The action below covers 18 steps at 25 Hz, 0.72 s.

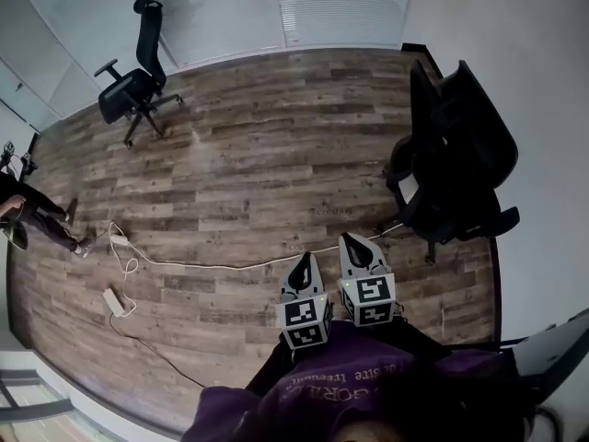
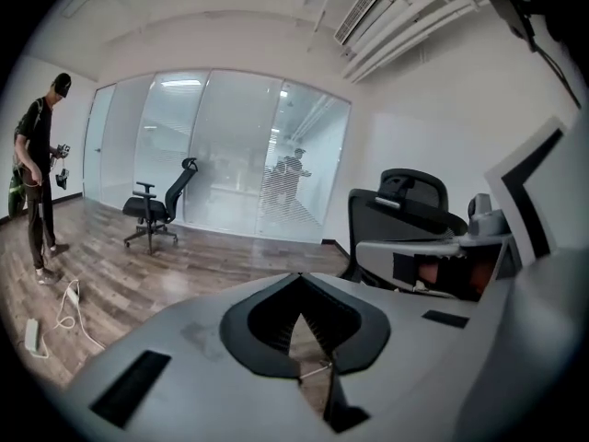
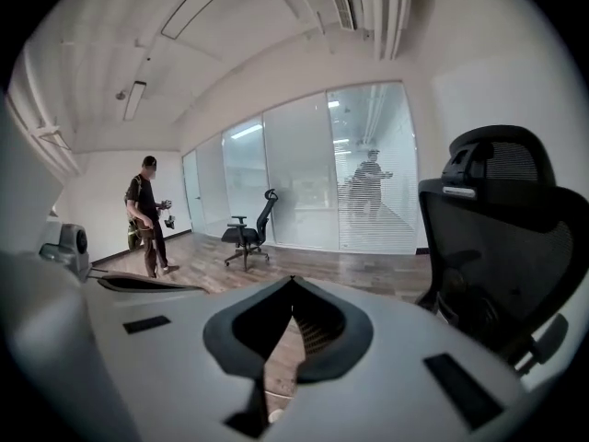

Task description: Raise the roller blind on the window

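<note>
Plank flooring (image 1: 258,155) with wood grain lies beneath the left gripper (image 1: 302,265) and right gripper (image 1: 360,249), each with black ribbed jaws closed together, empty.

A wood-plank floor (image 1: 276,155) filled the frame. In the upper left a black office chair (image 1: 136,86) stood on it, and a second, larger black chair (image 1: 451,155) stood at the right. A white cable (image 1: 202,266) trailed across the boards from lower left toward centre, beside a white power strip (image 1: 112,301). At the left edge a person (image 1: 37,215) stood on the planks.
</note>
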Each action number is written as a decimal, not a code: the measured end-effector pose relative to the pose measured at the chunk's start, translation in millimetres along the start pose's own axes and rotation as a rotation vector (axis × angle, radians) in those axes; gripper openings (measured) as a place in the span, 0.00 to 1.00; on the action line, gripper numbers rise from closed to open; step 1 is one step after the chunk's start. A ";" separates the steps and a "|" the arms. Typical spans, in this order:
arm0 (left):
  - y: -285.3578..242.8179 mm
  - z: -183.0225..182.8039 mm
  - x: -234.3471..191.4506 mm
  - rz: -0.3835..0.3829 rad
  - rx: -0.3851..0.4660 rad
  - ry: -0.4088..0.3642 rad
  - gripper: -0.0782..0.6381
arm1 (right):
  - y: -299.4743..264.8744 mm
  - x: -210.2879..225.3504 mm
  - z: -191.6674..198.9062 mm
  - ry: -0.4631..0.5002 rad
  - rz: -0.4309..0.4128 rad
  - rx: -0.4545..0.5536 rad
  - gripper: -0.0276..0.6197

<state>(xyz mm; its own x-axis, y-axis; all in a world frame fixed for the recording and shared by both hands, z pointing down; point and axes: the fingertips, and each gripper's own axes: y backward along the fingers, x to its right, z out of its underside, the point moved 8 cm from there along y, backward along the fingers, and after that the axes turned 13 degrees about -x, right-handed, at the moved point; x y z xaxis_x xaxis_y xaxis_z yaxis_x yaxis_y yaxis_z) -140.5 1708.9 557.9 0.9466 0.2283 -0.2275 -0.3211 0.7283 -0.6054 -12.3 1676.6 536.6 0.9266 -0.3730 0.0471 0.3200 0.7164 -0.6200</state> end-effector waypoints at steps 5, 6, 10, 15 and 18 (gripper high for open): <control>-51.6 -79.3 -70.9 0.016 0.029 -0.044 0.11 | -72.7 0.4 -67.9 -0.044 0.052 0.023 0.04; -64.4 -88.7 -81.1 0.021 0.021 -0.043 0.11 | -84.5 2.7 -76.0 -0.058 0.068 0.024 0.04; -117.2 -123.4 -104.5 0.053 -0.021 -0.022 0.11 | -126.8 20.6 -107.8 -0.102 0.117 0.005 0.04; -190.5 -178.2 -115.8 0.070 -0.038 -0.037 0.11 | -199.4 68.6 -156.6 -0.141 0.158 0.005 0.04; -243.5 -214.9 -131.3 0.066 -0.043 -0.015 0.11 | -253.1 95.6 -196.8 -0.126 0.152 0.022 0.04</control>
<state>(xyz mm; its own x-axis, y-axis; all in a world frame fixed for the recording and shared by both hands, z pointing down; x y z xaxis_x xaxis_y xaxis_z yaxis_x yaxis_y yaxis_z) -192.5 1362.7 571.3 0.9234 0.2849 -0.2572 -0.3838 0.6828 -0.6217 -43.6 1343.6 543.8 0.9815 -0.1841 0.0527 0.1776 0.7722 -0.6100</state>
